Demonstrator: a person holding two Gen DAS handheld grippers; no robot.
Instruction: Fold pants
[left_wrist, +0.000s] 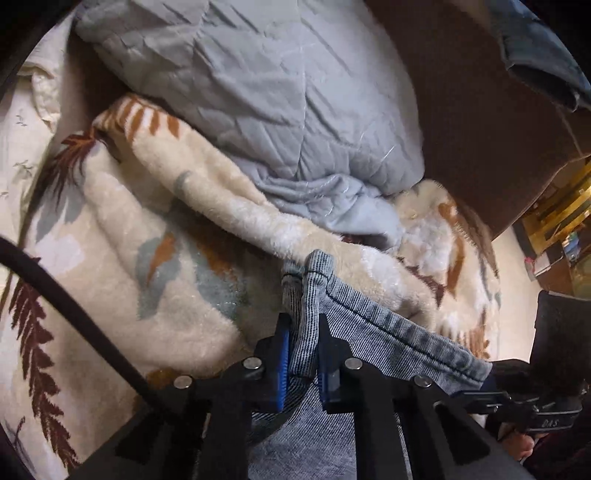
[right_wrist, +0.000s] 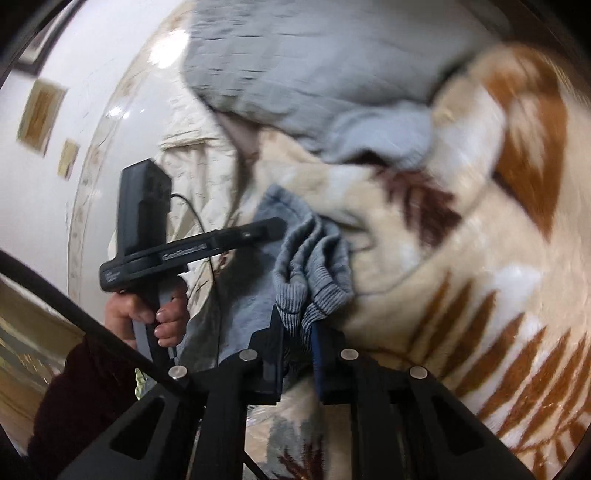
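Between my left tool's (left_wrist: 303, 354) blue-padded fingers (left_wrist: 283, 363) I see a bunched fold of the pants (left_wrist: 388, 339), a blue-grey denim-look fabric, clenched tight with the ribbed hem sticking up past the fingertips. From that grip a stitched edge of the pants runs off toward the right, where part of my right tool (left_wrist: 532, 410) shows at the frame's edge. On the right wrist view, my right tool (right_wrist: 297, 332) is likewise clamped on a gathered ribbed edge of the pants (right_wrist: 314, 258), and the cloth hangs in folds between both grips. My left tool (right_wrist: 177, 251) appears there too, held in a hand (right_wrist: 147, 314) wearing a dark sleeve. Under and behind the pants lies a fluffy cream blanket (left_wrist: 122, 266) printed with brown and orange leaves, and a pale blue quilt (left_wrist: 258, 92) is heaped on top of it. This view is blurred.
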